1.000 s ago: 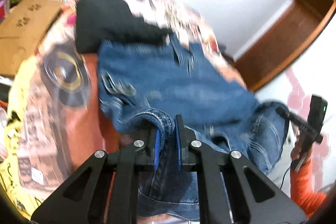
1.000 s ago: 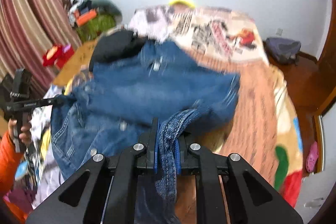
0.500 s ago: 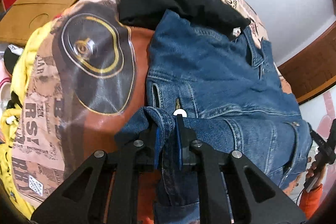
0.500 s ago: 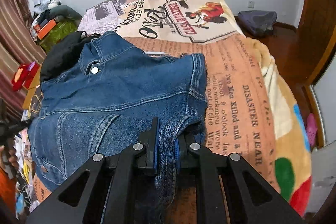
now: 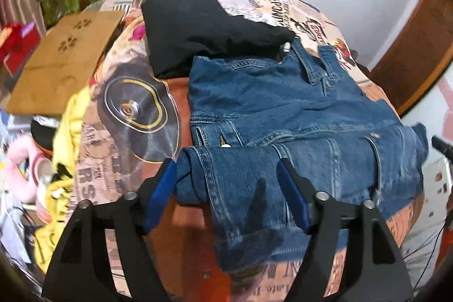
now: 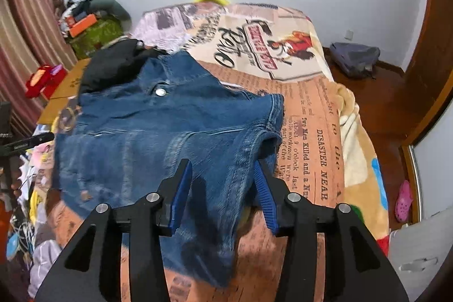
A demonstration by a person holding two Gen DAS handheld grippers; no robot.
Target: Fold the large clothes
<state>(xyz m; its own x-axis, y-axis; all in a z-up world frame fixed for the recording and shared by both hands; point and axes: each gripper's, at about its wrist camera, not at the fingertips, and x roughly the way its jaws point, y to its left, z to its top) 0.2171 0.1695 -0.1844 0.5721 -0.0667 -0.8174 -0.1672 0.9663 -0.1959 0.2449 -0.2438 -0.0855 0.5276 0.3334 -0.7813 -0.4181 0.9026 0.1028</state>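
Bedroom clutter rings a bed (image 6: 325,137) spread with a newspaper-print blanket, and on it lies a denim jacket (image 5: 283,104), collar toward the far wall, hem toward both tools. At its far left corner a black garment (image 5: 203,27) touches the collar end.

Left to right: the left gripper (image 5: 226,177) stands spread wide, its blue pads either side of a rolled sleeve end, with cloth between them but not pinched. That sleeve runs across the jacket's near edge, so the garment's long axis as it now lies goes side to side, across both tools' line of sight. The right gripper (image 6: 223,174) is likewise spread open, straddling the jacket's near right corner, where the other sleeve (image 6: 269,137) opens just beyond the right pad.

Both tools sit at the hem edge, one per side, about equally near. The cloth under the right gripper is blurred, so whether it drapes over the bed's edge I cannot tell. Judging by this, a further fold would likely carry hem toward collar, away from the holder.
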